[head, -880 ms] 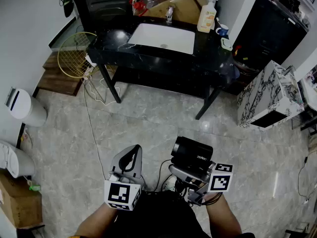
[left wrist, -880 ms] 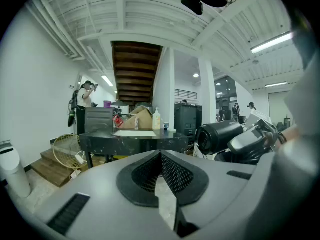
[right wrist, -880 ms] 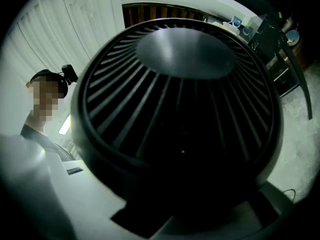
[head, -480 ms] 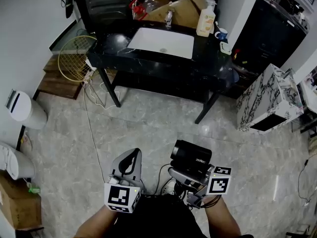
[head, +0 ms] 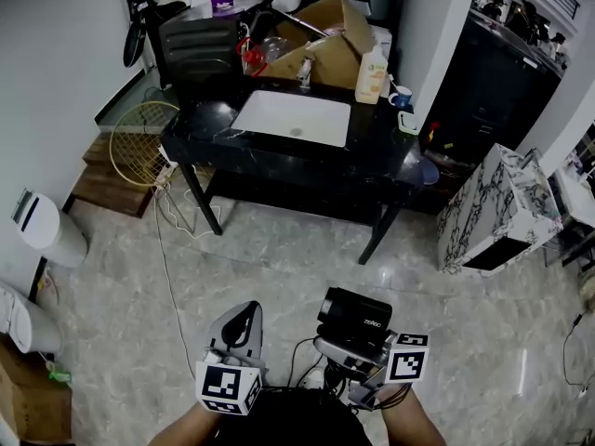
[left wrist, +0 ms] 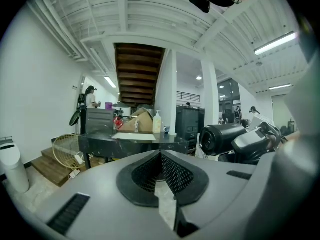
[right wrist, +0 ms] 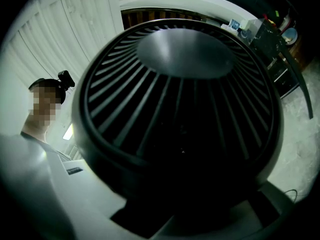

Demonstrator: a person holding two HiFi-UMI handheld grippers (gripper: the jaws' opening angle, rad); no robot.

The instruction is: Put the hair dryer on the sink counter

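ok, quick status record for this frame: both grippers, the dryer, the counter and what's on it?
right gripper: shut on the hair dryer
left gripper: shut, nothing between the jaws
hair dryer: black, carried in the air, rear grille facing the right gripper's camera
sink counter: black top, ahead of the person, apart from both grippers
on counter: white basin, soap bottle, cardboard box
task state: dryer not yet on the counter

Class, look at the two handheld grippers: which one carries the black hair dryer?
The right gripper, closed on the black hair dryer; the left gripper has its jaws shut together on nothing.
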